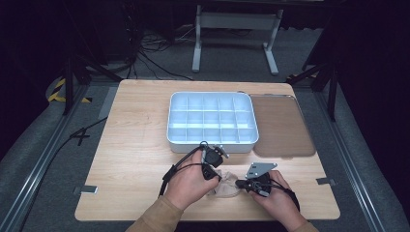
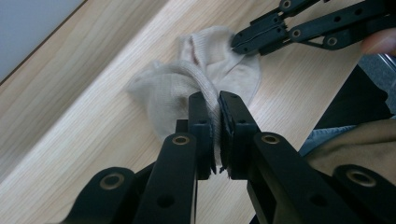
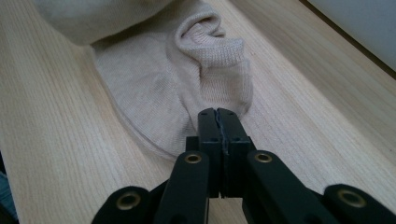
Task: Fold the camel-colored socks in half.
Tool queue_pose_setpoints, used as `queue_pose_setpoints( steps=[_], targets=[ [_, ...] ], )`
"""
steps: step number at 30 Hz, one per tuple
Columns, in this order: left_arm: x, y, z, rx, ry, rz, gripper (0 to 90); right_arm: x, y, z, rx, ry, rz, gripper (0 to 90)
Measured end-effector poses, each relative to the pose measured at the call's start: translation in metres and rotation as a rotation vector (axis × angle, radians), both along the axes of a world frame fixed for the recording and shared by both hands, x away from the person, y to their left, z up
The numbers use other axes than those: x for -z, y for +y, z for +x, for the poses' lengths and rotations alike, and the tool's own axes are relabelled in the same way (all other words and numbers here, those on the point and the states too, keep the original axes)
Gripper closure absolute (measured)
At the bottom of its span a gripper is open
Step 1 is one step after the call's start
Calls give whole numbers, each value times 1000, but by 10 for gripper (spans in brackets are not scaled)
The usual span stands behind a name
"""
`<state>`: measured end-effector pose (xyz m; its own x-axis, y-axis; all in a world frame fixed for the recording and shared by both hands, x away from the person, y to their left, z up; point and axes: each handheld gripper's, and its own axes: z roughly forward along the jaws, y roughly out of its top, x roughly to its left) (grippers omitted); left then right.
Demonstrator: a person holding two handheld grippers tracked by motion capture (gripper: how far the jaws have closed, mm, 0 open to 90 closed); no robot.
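Low in the frame's centre, on the table [image 1: 125,145] just below the divided tray [image 1: 211,119], our left gripper [image 2: 212,105] and right gripper [image 3: 218,116] each pinch the beige sock [image 3: 154,88], which we judge light, limp, best gripped at its ribbed cuff.

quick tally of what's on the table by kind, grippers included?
Beige knitted sock: 1
White plastic compartment tray: 1
Brown translucent flat lid, right of the tray: 1
Hand-held black two-jaw grippers: 2, the left gripper with its jaws pinching a fold of the sock, and the right gripper, jaws shut at the sock's edge
Total: 5
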<state>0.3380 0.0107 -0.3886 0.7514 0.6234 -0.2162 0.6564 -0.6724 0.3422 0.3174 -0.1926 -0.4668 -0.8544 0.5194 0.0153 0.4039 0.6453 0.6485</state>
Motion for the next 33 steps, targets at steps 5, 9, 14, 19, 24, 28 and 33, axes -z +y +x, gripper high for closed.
queue_pose_setpoints(
  steps=[5, 9, 14, 19, 24, 28, 33],
  targets=[
    [2, -9, 1, 16, -9, -2, 836, 0, -1, 0, 5, 1, 5, 899],
    [3, -15, 2, 30, -22, -13, 836, 1, -1, -1, 5, -1, 12, 899],
    [5, -24, 4, 48, -20, -25, 836, 2, -2, -1, 7, -3, 17, 898],
    [16, -38, 8, 76, -15, -7, 835, 2, -3, -1, 11, -5, 25, 898],
    [21, -45, 11, 60, -17, 0, 834, 3, -3, -2, 11, -8, 28, 898],
    [22, -47, 11, 59, -37, 13, 832, 3, -3, -2, 12, -10, 31, 899],
    [29, -50, 11, 67, -27, 17, 821, 3, -3, -3, 13, -15, 30, 898]
  ],
)
